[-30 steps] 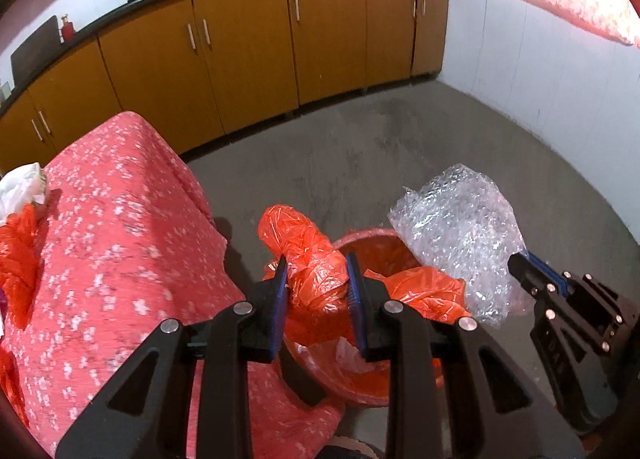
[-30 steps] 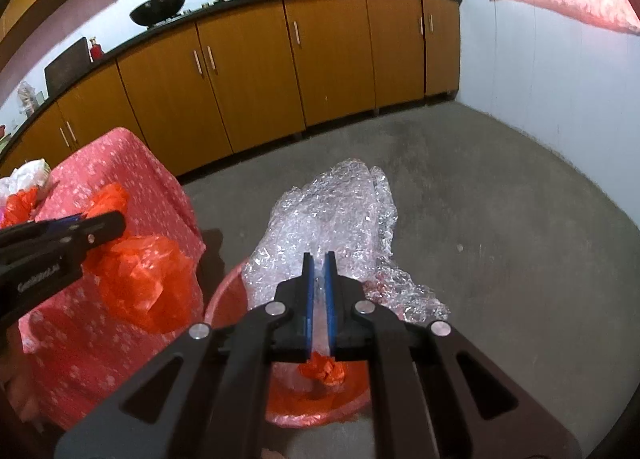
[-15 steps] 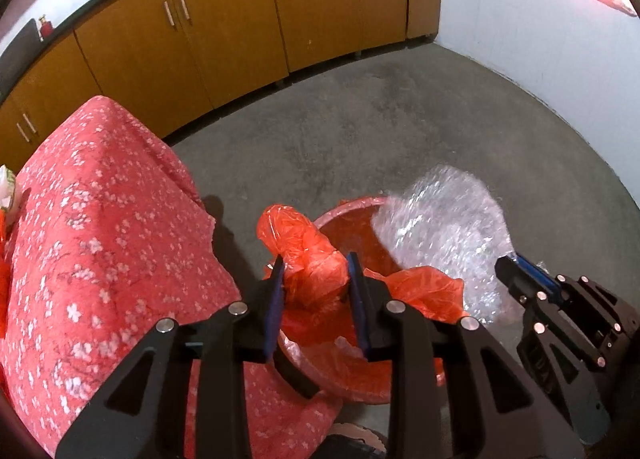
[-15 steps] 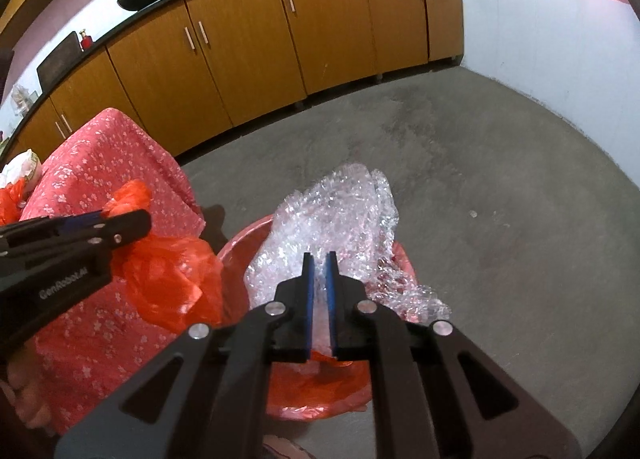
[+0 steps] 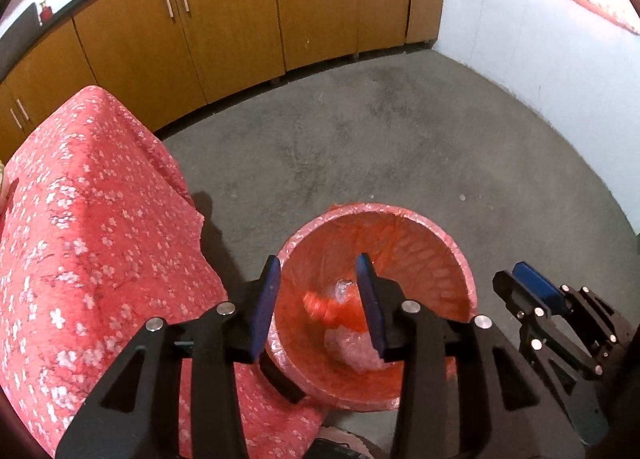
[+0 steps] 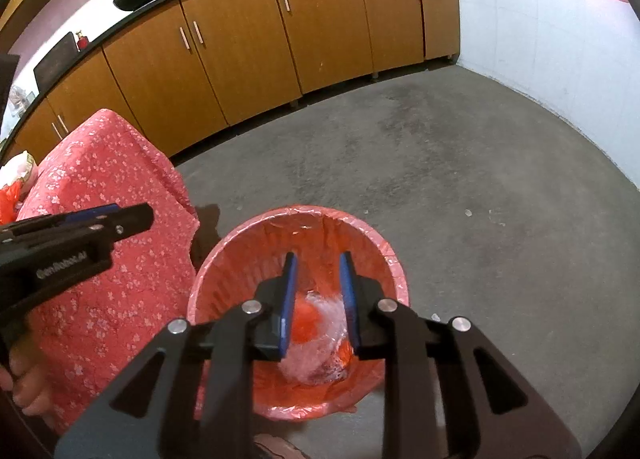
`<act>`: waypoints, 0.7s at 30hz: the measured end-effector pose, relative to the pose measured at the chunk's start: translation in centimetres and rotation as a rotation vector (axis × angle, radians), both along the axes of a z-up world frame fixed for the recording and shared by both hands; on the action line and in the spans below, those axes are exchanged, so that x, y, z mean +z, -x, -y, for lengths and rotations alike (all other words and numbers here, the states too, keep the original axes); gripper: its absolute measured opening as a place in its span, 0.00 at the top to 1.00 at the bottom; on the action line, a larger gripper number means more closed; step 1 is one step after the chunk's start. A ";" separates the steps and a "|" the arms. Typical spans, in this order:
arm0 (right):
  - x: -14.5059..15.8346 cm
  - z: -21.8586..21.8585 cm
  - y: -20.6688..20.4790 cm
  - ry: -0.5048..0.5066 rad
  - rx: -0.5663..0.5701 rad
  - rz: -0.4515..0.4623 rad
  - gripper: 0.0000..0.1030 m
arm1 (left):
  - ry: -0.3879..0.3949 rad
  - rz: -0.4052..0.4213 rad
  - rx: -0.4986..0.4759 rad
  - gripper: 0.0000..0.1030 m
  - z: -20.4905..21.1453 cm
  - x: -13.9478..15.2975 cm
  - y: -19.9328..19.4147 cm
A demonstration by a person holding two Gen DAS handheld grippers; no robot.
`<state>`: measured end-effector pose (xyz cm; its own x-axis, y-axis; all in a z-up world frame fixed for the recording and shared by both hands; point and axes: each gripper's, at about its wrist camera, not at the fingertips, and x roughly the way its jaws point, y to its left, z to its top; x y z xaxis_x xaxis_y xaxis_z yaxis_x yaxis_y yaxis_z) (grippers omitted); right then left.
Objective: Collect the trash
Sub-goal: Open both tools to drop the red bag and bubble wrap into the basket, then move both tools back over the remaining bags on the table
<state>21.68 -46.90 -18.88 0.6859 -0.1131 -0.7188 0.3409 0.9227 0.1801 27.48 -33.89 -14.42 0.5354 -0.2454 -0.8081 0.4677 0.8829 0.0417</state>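
Step in hand: release over the bin. Judged: this drop is complete, and more trash waits on the worktop.
Left tongs [image 5: 316, 299]: spread wide, holding nothing, poised above the left half of the bin [image 5: 452, 251].
Right tongs [image 6: 318, 299]: also parted with nothing between the blue pads, centred over the bin mouth.
Orange plastic bag [image 5: 320, 305]: crumpled, lying at the bin bottom; blurred, so its exact outline is unclear.
Bubble wrap [image 6: 320, 343]: clear wad, in the bin touching the orange plastic bag, on the side nearer the cameras.
Orientation: both pieces are bunched lumps; no clear long axis or pointing direction can be read.
Bin: lined with thin red plastic, standing on the concrete floor [image 6: 440, 179], just beside the worktop [image 5: 80, 219] draped in a pink floral cloth.
Remaining trash: orange scrap [image 6: 10, 197] and a pale wad [image 6: 16, 169] at the far left edge of the worktop.
Next move (judgement): lift both tongs clear of the rim, swing left to the worktop, keep them apart on approach.
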 end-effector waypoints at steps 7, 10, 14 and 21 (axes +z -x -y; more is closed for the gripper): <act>3.1 -2.0 -0.6 0.036 0.052 0.053 0.69 | 0.077 0.065 0.037 0.61 -4.6 3.8 1.3; 4.8 -3.5 -1.2 0.038 0.080 0.086 0.68 | 0.100 0.110 0.060 0.61 -7.1 5.4 2.0; 7.6 -6.5 -2.0 0.045 0.136 0.142 0.68 | 0.122 0.186 0.117 0.57 -11.9 8.0 3.2; 12.3 -13.7 -3.2 0.049 0.278 0.233 0.68 | 0.093 0.335 0.244 0.51 -22.2 11.5 5.9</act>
